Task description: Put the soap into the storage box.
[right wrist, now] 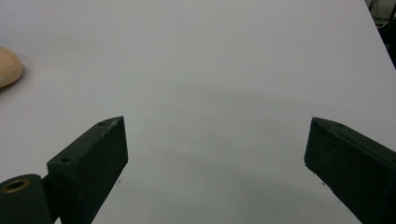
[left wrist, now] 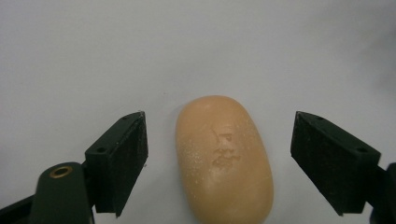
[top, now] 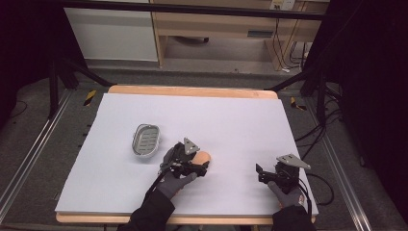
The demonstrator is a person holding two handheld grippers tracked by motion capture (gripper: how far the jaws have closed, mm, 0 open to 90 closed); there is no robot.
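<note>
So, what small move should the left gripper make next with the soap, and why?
Probably close the left gripper on the soap bar. In the left gripper view its jaws stand open on either side of the bar, with a gap at each side, and the bar lies flat on the white table. The metal soap dish waits to the left. The right gripper is open, apart from both.

quick count: one bar of soap (left wrist: 224, 158), tan and oval, with a faint stamp on its top. one metal soap dish (top: 146, 140), slotted base, nothing in it. two grippers, the left gripper (top: 192, 161) and the right gripper (top: 267, 173), two black jaws each, so four jaws total. one table (top: 240, 120) with one white sheet on it.
</note>
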